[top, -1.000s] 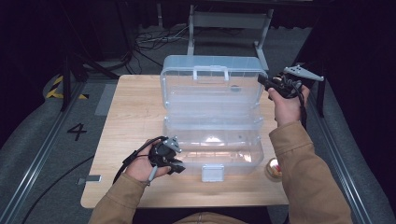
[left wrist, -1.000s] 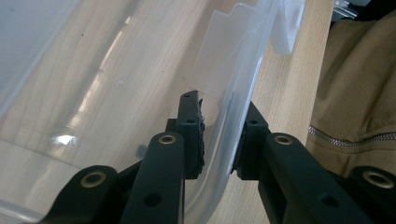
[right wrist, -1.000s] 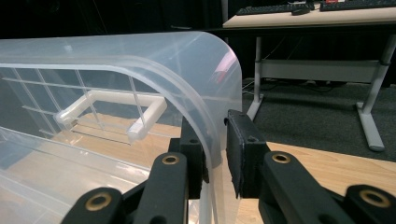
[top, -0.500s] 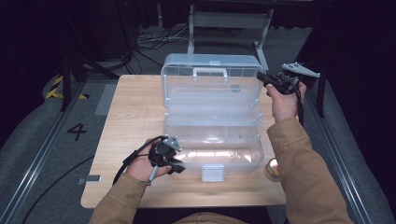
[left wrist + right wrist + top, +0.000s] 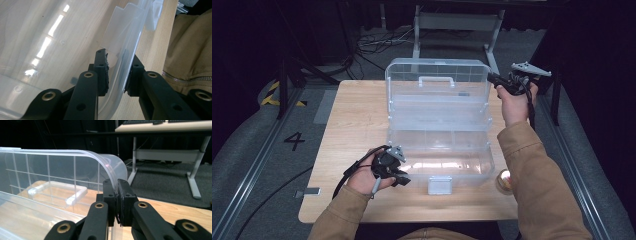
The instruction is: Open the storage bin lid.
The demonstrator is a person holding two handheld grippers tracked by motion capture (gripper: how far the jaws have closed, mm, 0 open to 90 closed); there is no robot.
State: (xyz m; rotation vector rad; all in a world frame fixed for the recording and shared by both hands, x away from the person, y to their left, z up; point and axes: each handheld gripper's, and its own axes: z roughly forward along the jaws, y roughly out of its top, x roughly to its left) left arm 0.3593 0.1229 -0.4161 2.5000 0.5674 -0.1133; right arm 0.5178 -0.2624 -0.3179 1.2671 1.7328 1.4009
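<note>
Jaws of your right gripper [image 5: 116, 195], having just closed, are pinching the raised lid's [image 5: 437, 80] thin rim; your left gripper [image 5: 117, 75] is clamping the clear organizer box's [image 5: 439, 150] front corner on the table [image 5: 357, 115]. Tugging sideways risks that rim slipping free.

Dark room, grey floor [image 5: 257, 150], wooden table [image 5: 357, 110], metal desk frame [image 5: 457, 22] behind.

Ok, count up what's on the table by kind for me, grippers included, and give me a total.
Clear plastic case, lid open: 1
Small round shiny thing by the case's near right corner, too small to identify: 1
Left gripper, jaws on the case's base rim: 1
Right gripper, jaws on the lid's edge: 1
Total: 4
</note>
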